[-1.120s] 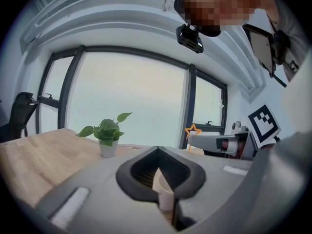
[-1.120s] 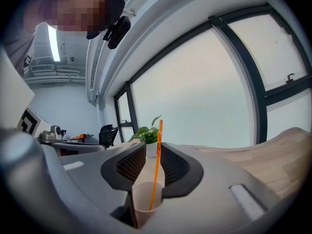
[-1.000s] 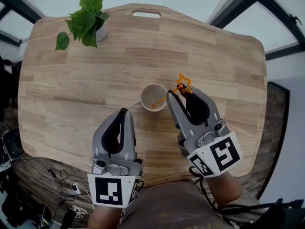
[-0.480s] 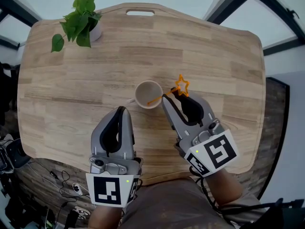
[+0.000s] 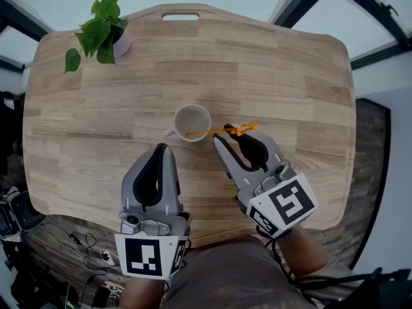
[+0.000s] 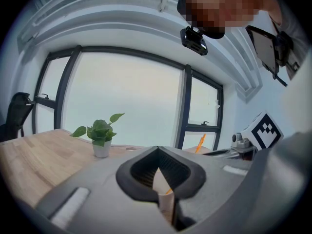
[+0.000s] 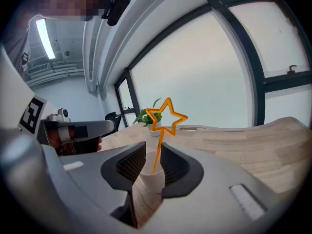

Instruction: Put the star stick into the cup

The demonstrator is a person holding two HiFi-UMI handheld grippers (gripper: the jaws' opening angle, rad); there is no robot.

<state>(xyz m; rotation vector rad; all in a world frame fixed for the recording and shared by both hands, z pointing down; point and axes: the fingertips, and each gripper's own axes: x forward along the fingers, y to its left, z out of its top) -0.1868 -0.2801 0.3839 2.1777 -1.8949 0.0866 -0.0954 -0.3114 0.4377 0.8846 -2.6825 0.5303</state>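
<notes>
Middle of the head view: white cup (image 5: 195, 113) upright on the wooden table (image 5: 277, 69), handle toward the lower left. Inside it, the lower end of the orange star stick (image 5: 215, 132). Leans over the cup's right rim and runs almost level across the frame, star end just above the tips of the right gripper (image 5: 237, 136).

In the right gripper view: right gripper (image 7: 153, 150) with jaws parted by a narrow gap. Star stick (image 7: 159, 147) upright in that gap, foot in the cup (image 7: 148, 179) beyond, star clear above the pads. Grips nothing, as far as can be seen.

Lower left of the head view: left gripper (image 5: 165, 149), below and left of the cup, apart from it. In the left gripper view: left gripper (image 6: 157, 149) closed at the tips, nothing held, a sliver of the cup (image 6: 165, 201) visible through the slit behind them.

Upper left corner of the table: potted plant (image 5: 100, 31).
</notes>
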